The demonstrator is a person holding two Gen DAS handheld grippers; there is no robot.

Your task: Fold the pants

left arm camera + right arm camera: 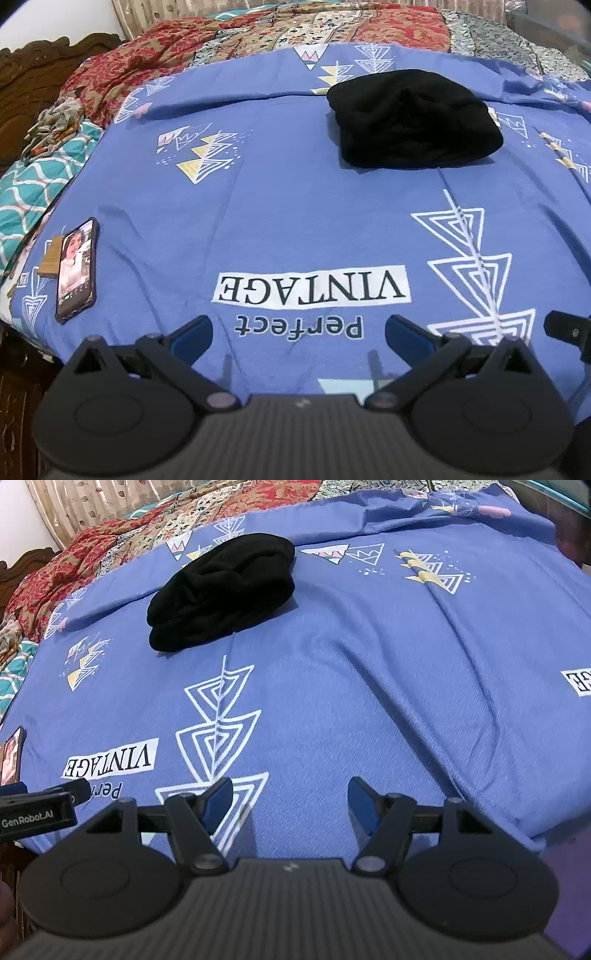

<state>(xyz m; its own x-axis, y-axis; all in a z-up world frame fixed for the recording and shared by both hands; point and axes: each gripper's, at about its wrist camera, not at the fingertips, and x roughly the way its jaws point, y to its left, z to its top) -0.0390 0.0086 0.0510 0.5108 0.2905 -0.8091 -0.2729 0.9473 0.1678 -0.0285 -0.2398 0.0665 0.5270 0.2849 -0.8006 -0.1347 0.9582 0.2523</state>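
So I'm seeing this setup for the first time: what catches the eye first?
The black pants, folded into a lump, sit far back on the blue bedsheet printed with white triangles and "Perfect VINTAGE". A lit phone lies at the bed's left edge, and the left gripper and right gripper hang open, empty.

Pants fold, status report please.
Left gripper and right gripper open, empty. Black pants bundled on blue sheet, untouched. Phone at left edge, clear.

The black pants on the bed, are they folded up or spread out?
Folded. The black pants lie as one compact, layered bundle on the blue bedsheet, no legs stretched out.
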